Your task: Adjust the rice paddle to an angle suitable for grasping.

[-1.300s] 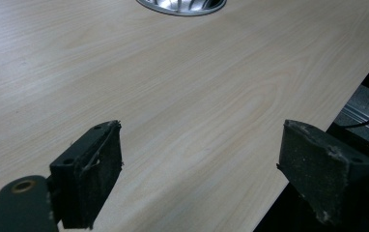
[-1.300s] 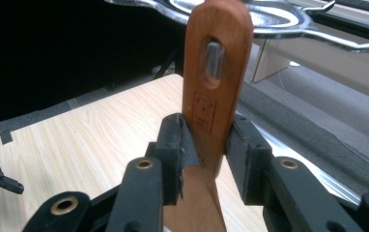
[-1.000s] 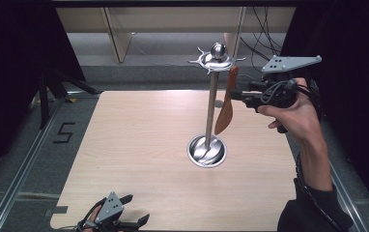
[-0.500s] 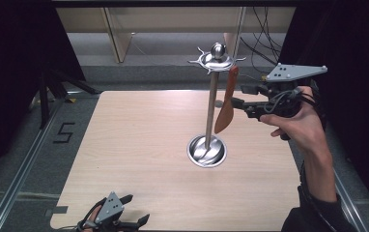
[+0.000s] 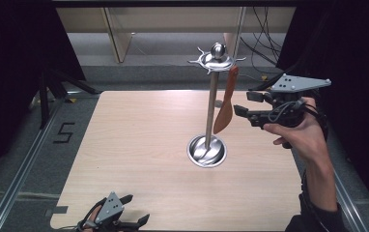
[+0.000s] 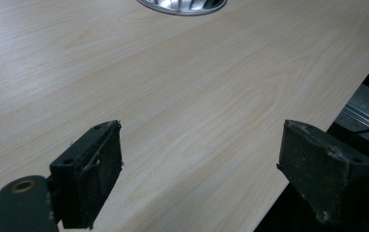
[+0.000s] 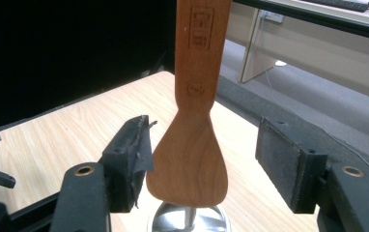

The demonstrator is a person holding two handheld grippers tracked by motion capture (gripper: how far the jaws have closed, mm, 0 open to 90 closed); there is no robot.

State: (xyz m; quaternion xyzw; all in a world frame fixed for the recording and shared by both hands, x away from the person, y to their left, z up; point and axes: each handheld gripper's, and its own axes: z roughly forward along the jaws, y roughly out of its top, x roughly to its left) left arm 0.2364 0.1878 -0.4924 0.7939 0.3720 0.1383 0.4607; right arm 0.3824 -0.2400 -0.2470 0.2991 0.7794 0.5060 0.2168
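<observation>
A wooden spatula hangs blade down from a hook on the steel utensil stand at the middle of the table. My right gripper is held in the air just right of the blade, open and apart from it. In the right gripper view the spatula hangs between the spread pads, a little beyond them, with the stand's base below it. My left gripper rests open at the table's near edge. Its pads have nothing between them.
The light wooden table carries the stand's round base, whose edge also shows in the left gripper view. Dark curtains flank both sides. Floor rails run along the left, and desk legs and cables stand beyond the far edge.
My right gripper has drawn back to the right, away from the spatula, which stays hanging on the stand. The left gripper has not moved.
</observation>
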